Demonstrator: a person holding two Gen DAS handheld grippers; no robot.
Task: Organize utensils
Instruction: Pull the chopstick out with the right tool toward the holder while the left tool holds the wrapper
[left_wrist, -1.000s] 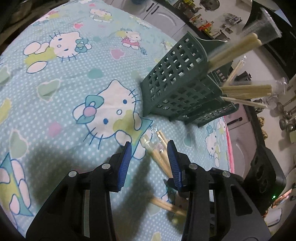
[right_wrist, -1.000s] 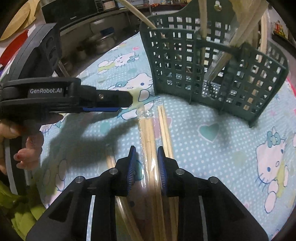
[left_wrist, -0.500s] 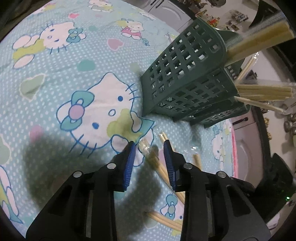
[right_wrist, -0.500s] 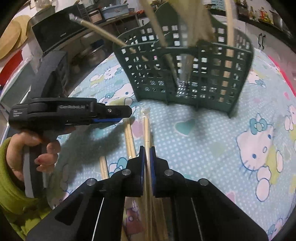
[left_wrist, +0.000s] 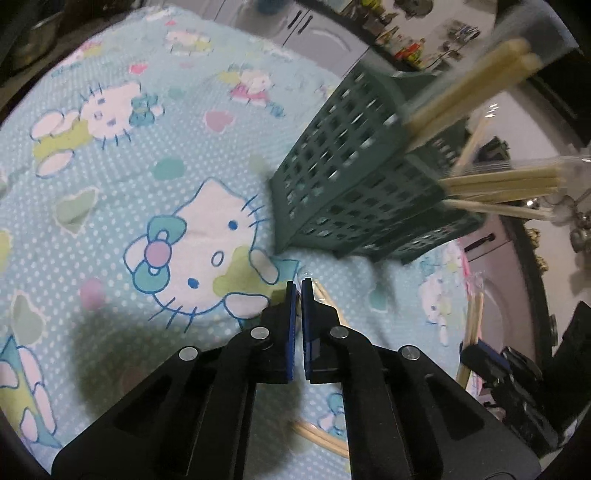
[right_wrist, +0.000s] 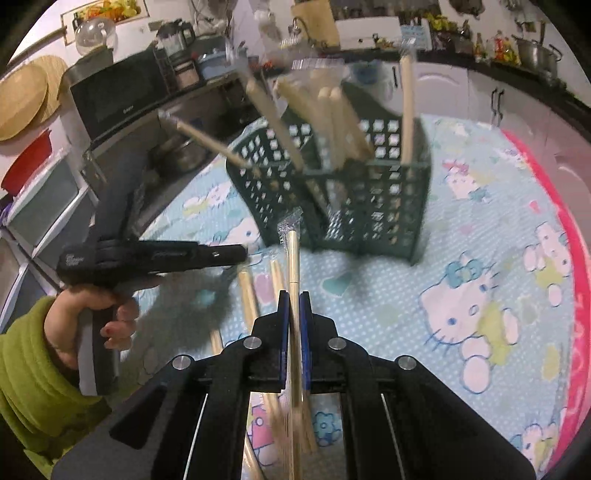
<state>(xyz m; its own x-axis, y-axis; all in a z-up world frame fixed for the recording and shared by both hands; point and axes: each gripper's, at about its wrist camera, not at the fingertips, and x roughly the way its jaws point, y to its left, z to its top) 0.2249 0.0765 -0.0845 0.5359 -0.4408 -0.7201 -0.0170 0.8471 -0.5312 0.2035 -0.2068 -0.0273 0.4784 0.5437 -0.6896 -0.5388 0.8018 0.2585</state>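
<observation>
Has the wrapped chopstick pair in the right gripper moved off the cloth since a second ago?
Yes. The wrapped chopstick pair has lifted off the tablecloth, its tip now rising toward the green basket.

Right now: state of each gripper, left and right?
Left gripper: shut, nothing visible between the pads.
Right gripper: shut on a wrapped chopstick pair, lifted off the cloth.

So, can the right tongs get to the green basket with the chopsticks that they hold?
Probably yes. The right tongs are shut on the wrapped chopsticks, which point at the green basket just ahead. Only cloth lies between, and the left tongs are off to the side.
</observation>
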